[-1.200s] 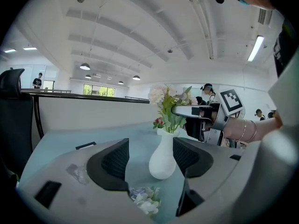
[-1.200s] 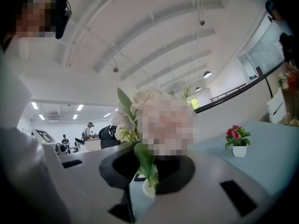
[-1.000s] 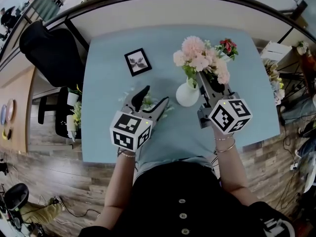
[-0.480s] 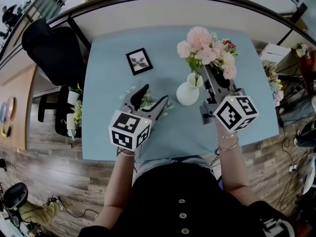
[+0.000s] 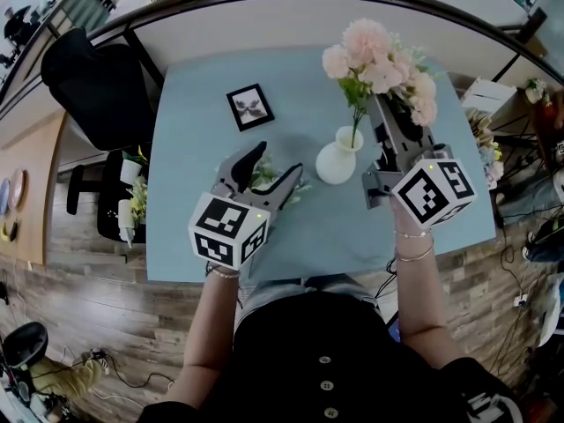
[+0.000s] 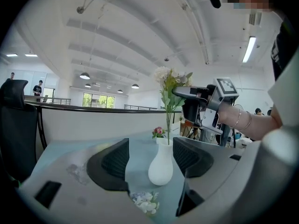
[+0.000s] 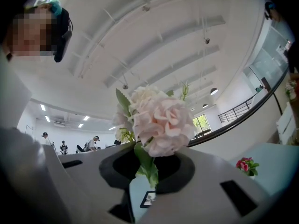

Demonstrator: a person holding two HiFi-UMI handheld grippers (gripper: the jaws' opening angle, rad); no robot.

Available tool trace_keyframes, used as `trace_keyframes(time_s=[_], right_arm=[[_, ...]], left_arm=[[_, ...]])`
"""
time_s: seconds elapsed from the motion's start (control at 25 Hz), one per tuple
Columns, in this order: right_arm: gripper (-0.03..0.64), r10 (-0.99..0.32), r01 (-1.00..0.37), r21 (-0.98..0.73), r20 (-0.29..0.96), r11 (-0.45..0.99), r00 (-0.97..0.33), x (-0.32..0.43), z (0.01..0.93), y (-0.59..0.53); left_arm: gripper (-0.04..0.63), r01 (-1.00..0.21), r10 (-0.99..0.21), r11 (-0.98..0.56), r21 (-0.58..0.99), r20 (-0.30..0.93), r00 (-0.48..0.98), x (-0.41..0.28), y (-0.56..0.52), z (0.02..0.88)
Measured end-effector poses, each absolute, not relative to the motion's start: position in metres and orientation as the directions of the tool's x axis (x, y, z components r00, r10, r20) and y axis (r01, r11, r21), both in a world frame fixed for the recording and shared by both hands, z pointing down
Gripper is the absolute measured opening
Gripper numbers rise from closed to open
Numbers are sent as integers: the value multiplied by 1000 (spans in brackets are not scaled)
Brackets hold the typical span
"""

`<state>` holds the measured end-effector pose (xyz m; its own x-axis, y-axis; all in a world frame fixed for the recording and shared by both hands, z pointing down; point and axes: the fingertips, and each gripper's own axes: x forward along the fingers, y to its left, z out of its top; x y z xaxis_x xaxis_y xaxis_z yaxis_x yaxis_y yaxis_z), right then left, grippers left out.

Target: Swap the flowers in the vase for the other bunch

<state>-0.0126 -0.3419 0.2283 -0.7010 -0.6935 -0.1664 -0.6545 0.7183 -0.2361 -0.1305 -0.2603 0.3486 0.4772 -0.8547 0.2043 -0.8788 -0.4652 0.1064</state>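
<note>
Right gripper view: right hand-held gripper [image 7: 147, 166] clamped on the pink bunch [image 7: 161, 120], which is held up over the vase [image 5: 335, 161].
Jaws are shut on the green stems just under the blooms. In the left gripper view one thin stem still reaches down into the vase neck. Bunch has full pale-pink heads, a few leaves and long thin stems. My read: it's light, the heads are soft and crushable and the stems bendy, so grip the stems below the heads, never the petals. Vase is white with a round belly and narrow neck, and stands on the blue counter [image 5: 194, 104] between the grippers. It probably tips if stems drag on the neck. Left hand-held gripper [image 6: 150, 158] has jaws apart with nothing between them, low over the white bunch [image 6: 145, 202] lying on the counter near the vase.
</note>
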Motion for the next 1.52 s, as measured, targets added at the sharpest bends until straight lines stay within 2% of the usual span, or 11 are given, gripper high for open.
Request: trace_keyframes(time_s=[0.48,0.72,1.2,1.52], right_arm=[[75,-645,-591,-258,-287,764,-709,-21,178,-312],[75,-612,-536,-301,-296,789,-734,-33,180,-293],[75,-577,-482,-380,-190,790,-795,-57,231,-269],[74,-577,-461,-479,-121,747,-808,-51,267,-279]], left_arm=[[281,-876,-870,-472,98,108,481,-140,-252,307],[281,-880,-876,-468,84,85,475,-147,-250,299],[279,-889,-882,-447,103,116,457,-161,-241,311],[281,-894,-870,-424,142,212,446,-158,-245,336]])
